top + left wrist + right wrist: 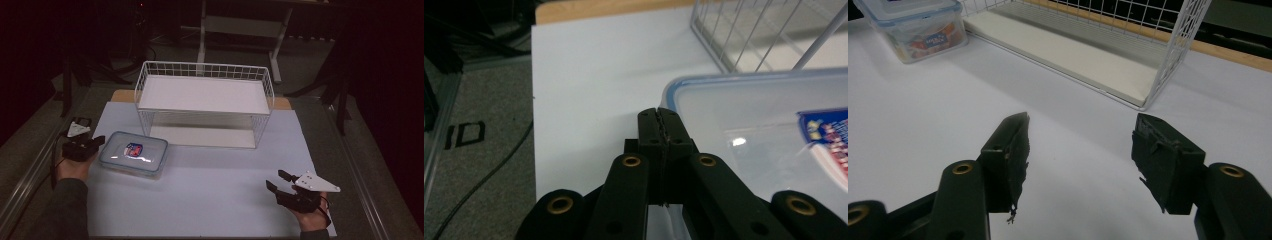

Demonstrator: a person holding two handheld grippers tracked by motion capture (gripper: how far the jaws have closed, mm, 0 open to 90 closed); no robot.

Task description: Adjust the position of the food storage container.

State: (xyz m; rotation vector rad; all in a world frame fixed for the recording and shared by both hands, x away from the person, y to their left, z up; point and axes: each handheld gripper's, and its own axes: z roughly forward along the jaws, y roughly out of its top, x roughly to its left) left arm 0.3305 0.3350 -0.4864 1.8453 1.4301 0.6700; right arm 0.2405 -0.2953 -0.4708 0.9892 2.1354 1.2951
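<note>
A clear plastic box (pixel 133 152) with a blue-rimmed lid and a red-and-blue label lies at the left of the white sheet. My left gripper (pixel 100 141) sits just left of it, and its jaws are pressed together with nothing between them. In the left gripper view its tips (pixel 658 117) reach the corner of the box's lid (pixel 754 125). My right gripper (pixel 276 180) rests low at the front right, open and holding nothing. In the right gripper view that gripper (pixel 1080 135) points over bare sheet, with the box (pixel 913 25) far off at the top left.
A white wire rack (pixel 200 67) with two white shelves stands at the back middle, also seen from the right gripper (pixel 1183 45). A white sheet (pixel 210 185) covers the table, with a wooden board's edge (pixel 122 95) behind it. Dark table frames stand beyond.
</note>
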